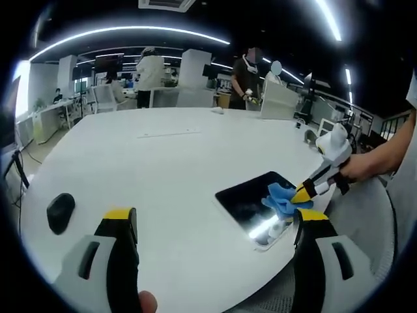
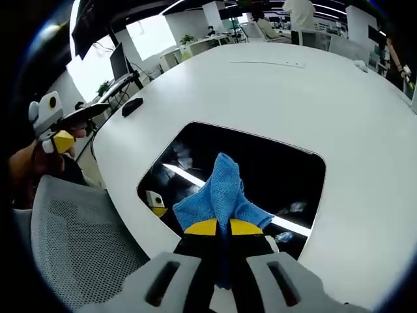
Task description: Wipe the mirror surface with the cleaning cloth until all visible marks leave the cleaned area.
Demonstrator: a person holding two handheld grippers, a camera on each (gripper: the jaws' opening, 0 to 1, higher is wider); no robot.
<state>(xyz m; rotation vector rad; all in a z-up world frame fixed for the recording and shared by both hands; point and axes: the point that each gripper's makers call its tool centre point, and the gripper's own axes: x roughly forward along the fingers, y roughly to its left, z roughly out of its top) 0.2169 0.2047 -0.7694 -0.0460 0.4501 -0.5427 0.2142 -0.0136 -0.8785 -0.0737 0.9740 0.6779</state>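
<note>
A dark rectangular mirror (image 2: 273, 163) lies flat on the white table (image 2: 273, 91), near its edge. My right gripper (image 2: 223, 227) is shut on a blue cleaning cloth (image 2: 221, 189), which rests bunched on the mirror's near part. In the left gripper view the same mirror (image 1: 251, 195) sits at the right, with the cloth (image 1: 281, 197) on it and the right gripper (image 1: 305, 192) pinching it. My left gripper (image 1: 215, 225) is held above the table with its jaws wide apart and nothing between them.
A black computer mouse (image 1: 60, 211) lies at the table's left edge. A grey mesh chair (image 2: 78, 248) stands close to the table by the mirror. Desks, monitors and several people stand beyond the far side of the table.
</note>
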